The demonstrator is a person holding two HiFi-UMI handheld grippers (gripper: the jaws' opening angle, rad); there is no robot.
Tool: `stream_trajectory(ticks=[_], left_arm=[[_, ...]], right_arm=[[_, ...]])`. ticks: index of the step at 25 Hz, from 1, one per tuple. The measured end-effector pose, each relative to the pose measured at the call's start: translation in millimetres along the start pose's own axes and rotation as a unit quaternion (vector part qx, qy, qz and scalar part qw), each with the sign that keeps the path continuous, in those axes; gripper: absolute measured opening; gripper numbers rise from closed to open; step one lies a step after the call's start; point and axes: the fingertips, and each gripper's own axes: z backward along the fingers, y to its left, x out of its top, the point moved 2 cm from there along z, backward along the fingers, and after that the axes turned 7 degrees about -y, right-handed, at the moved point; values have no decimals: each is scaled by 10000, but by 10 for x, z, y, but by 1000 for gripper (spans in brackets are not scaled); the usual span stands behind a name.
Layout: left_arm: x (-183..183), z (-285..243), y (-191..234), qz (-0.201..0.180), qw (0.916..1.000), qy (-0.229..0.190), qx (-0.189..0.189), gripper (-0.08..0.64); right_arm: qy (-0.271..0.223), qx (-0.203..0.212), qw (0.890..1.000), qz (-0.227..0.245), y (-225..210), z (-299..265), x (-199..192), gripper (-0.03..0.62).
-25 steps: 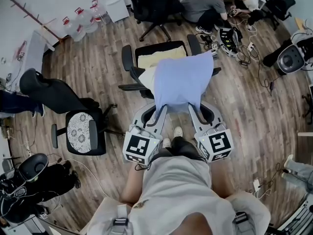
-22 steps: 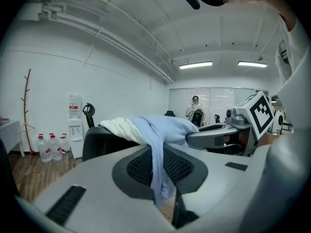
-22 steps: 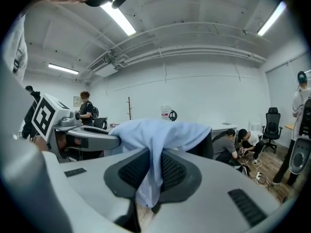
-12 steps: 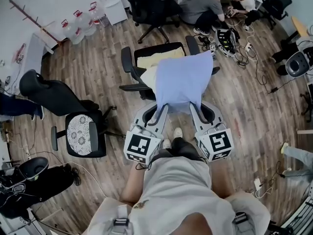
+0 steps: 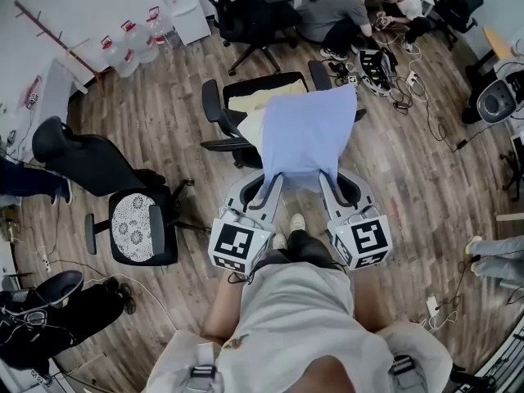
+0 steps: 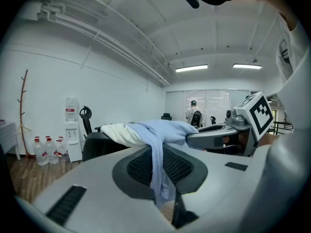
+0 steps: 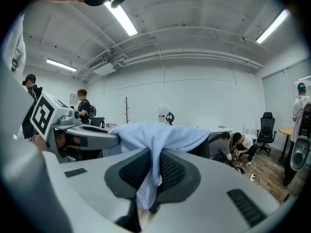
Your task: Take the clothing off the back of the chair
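A person stands over a black office chair on a wood-plank floor, a two-jaw gripper in each hand, both reaching forward to a light-blue garment draped over the chair's back. The left gripper has its jaws closed on the near hem of the garment's left side; its own view shows the blue cloth hanging down between the black ribbed pads, pinched there. The right gripper is clamped the same way on the hem's right side, the fabric bunched into a fold between its pads. The garment lies across the top of the chair back, its far edge spread wide and its near edge drawn into two points toward the person. A cream cloth shows from under the blue one at its left, also on the chair back, and a pale cushion covers the seat beyond. To the left stands a second black chair with a patterned seat pad and a dark garment thrown over its back. Large water bottles are grouped by the far wall, and two people crouch on the floor among cables at the upper right.
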Motion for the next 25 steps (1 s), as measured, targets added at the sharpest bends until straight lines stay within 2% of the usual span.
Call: stream_trajectory(ticks=[6, 25], left_arm=[[54, 84, 37, -24, 10000, -45, -20, 57], [99, 278, -209, -66, 9997, -183, -112, 57]], right_arm=[[-25, -39, 10000, 29, 98, 12, 53, 55], [-113, -142, 9997, 144, 193, 329, 93, 54]])
